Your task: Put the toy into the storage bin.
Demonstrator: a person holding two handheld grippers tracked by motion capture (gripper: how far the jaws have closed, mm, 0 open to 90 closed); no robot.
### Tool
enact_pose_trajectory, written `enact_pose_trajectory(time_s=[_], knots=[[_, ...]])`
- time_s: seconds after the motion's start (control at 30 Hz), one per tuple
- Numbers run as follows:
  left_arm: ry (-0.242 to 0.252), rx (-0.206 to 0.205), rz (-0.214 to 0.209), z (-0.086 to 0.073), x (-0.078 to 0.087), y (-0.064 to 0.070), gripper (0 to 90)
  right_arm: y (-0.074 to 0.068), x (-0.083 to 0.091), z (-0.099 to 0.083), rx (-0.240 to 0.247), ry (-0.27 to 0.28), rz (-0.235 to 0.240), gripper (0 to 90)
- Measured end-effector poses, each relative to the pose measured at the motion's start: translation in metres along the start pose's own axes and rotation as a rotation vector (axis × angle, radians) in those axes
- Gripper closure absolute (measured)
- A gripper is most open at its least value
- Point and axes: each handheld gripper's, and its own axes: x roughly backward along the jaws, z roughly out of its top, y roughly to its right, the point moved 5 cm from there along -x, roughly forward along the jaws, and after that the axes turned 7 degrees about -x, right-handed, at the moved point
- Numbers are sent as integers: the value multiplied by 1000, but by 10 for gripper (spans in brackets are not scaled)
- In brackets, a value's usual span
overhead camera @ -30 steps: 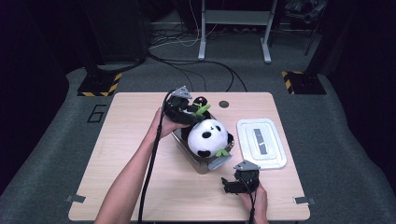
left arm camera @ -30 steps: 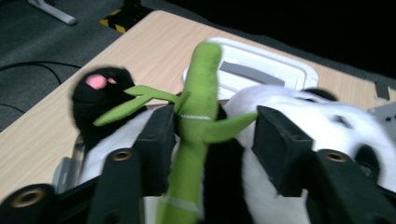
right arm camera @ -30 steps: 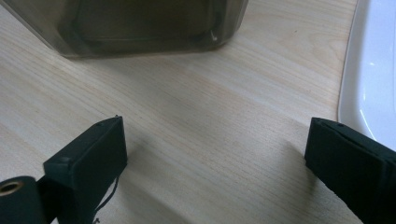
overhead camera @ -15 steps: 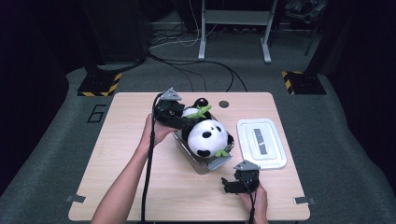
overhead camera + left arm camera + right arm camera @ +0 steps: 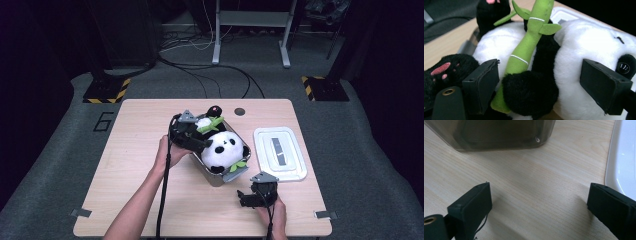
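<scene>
A black-and-white panda plush [image 5: 225, 147] lies in a clear plastic container [image 5: 207, 172] at the table's middle, hugging a green bamboo stalk [image 5: 210, 123]. My left gripper [image 5: 199, 141] reaches in from the container's left side. In the left gripper view it is open [image 5: 539, 85], its jaws standing on either side of the panda's black arm [image 5: 531, 92] and the bamboo [image 5: 529, 42]. My right gripper [image 5: 244, 197] rests low near the table's front edge, open [image 5: 539, 205] over bare wood with nothing between the jaws; the container [image 5: 499, 135] is just ahead of it.
A white lid [image 5: 280, 152] lies flat to the right of the container, and its edge [image 5: 624, 157] is close beside my right gripper. A dark round hole [image 5: 240, 111] sits near the table's back edge. Cables trail from both grippers toward the person.
My left gripper has come from the container's back corner toward the near side, along its left edge, closing in on the panda's arm. The right gripper has stayed put.
</scene>
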Motion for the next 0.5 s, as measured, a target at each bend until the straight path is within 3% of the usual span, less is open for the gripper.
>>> enact_pose_trajectory(time_s=[0.13,0.27,0.37,0.43,0.5], knots=[[56,19,-9,7,9,0,152,0,0,0,0,0,0,48],[81,-4,-13,26,11,7,152,0,0,0,0,0,0,48],[68,-22,-17,37,0,10,153,0,0,0,-1,0,0,48],[29,-31,-17,41,-11,11,154,0,0,0,0,0,0,49],[10,-6,-43,42,-21,9,153,0,0,0,0,0,0,49]])
